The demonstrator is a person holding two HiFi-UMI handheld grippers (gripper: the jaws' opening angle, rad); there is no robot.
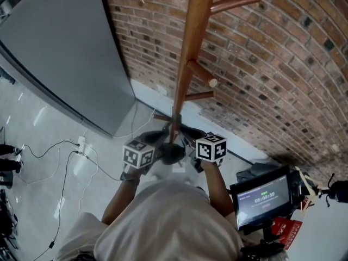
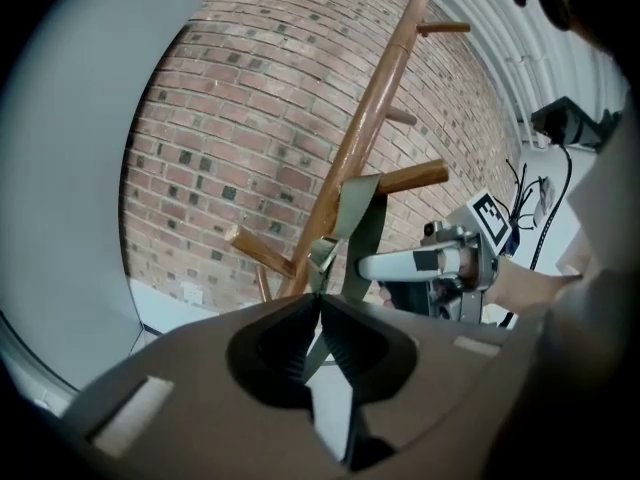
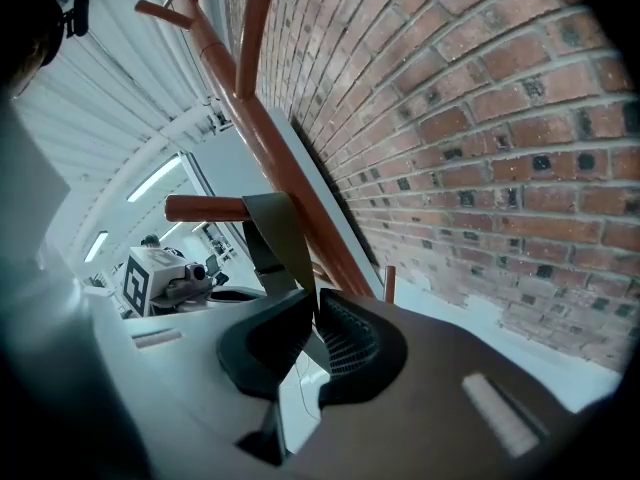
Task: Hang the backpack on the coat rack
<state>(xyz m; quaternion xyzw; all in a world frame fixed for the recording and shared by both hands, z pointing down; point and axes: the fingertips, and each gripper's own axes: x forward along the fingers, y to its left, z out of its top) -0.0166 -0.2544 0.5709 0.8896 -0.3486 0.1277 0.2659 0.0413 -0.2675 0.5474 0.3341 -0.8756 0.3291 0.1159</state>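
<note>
The wooden coat rack (image 1: pixel 191 42) stands against the brick wall. An olive backpack strap (image 2: pixel 362 218) is looped over one of its lower pegs (image 2: pixel 410 178); the same strap (image 3: pixel 275 233) shows in the right gripper view, draped over the peg (image 3: pixel 205 208). My left gripper (image 2: pixel 318 298) is shut on one run of the strap below the peg. My right gripper (image 3: pixel 313 296) is shut on the other run. In the head view both grippers (image 1: pixel 157 137) (image 1: pixel 187 132) meet at the pole, with a dark mass (image 1: pixel 171 154) between them, probably the backpack's body.
A brick wall (image 1: pixel 272 64) runs behind the rack and a grey panel (image 1: pixel 60 48) stands at the left. Cables and a power strip (image 1: pixel 81 144) lie on the floor. A camera with a lit screen (image 1: pixel 261 196) stands at the lower right.
</note>
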